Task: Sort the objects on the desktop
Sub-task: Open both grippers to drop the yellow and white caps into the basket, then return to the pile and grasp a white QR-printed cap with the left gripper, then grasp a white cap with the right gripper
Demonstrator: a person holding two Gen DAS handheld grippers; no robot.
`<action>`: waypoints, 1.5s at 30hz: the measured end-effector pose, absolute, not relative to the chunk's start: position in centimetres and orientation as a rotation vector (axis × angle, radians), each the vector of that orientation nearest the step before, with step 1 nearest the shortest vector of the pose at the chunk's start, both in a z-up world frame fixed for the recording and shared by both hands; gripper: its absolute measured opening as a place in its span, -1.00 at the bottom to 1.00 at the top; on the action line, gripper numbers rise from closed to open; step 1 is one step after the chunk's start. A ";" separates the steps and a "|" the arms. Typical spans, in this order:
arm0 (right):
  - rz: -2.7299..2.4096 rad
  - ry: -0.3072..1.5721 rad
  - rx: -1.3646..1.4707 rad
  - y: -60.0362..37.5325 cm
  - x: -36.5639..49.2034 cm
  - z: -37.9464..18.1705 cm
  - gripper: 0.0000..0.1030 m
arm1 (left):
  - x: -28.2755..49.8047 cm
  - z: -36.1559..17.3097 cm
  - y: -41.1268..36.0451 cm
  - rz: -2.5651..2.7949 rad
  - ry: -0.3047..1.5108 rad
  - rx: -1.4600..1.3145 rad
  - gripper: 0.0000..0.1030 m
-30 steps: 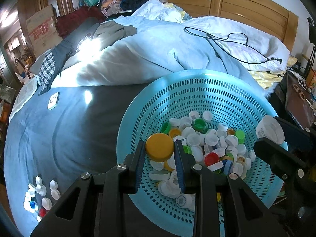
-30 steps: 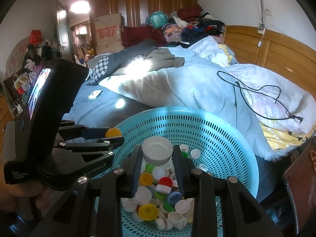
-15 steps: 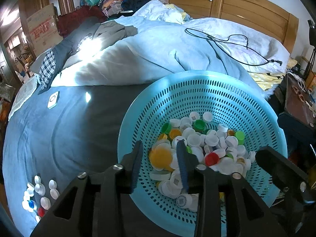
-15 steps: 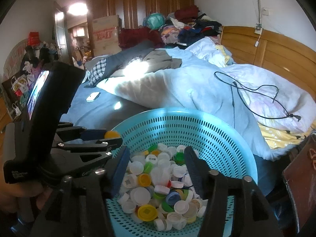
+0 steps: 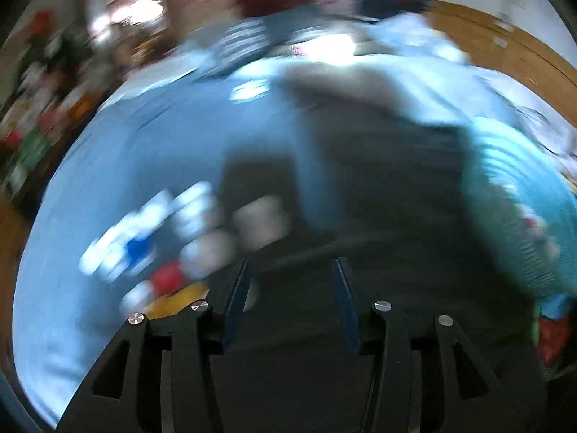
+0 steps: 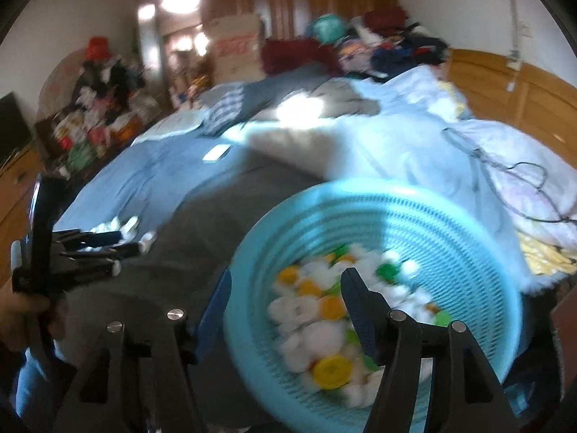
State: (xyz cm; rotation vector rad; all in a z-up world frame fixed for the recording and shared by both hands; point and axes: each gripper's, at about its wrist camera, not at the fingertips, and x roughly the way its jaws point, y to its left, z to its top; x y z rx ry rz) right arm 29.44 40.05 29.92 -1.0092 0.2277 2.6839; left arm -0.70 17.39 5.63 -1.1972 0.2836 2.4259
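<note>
Both tongs, left (image 5: 290, 297) and right (image 6: 283, 301), stand released and empty, having just been opening; caps (image 6: 326, 319) inside the basket (image 6: 468, 252) look light, rigid, slippery; best pinched across their rims.

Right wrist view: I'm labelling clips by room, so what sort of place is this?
Most likely a lived-in bedroom: a bed with a blue quilt, a wooden headboard and heaped clothes.
</note>
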 end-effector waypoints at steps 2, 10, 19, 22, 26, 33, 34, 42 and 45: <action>2.697 0.219 -1.055 38.9 28.9 29.0 0.32 | -1.3 4.3 12.2 2.488 0.245 -1.240 -0.20; 2.735 0.134 -1.185 34.3 26.4 26.9 0.32 | -4.3 -0.8 4.1 2.417 0.323 -1.326 -0.20; 2.735 0.047 -1.258 30.5 24.2 26.9 0.32 | -6.8 -1.6 5.5 2.355 0.338 -1.179 -0.20; 2.738 0.020 -1.281 29.6 23.4 26.8 0.32 | -7.6 -1.4 5.1 2.321 0.274 -1.170 -0.04; 2.747 0.001 -1.319 28.4 21.9 26.2 0.32 | -8.1 -1.5 5.3 2.320 0.255 -1.160 0.00; 2.832 0.019 -1.373 24.9 19.2 24.7 0.32 | -9.1 -1.3 5.0 2.353 0.192 -1.182 -0.52; 2.849 0.038 -1.377 24.5 18.7 24.4 0.31 | -9.2 -1.3 4.8 2.356 0.166 -1.180 -0.52; 2.969 0.038 -1.404 20.1 13.0 22.5 0.21 | -8.4 -1.6 3.3 2.408 0.060 -1.173 -0.52; 2.985 0.003 -1.447 18.6 10.3 20.8 0.21 | -7.8 -1.6 2.7 2.420 0.017 -1.177 -0.52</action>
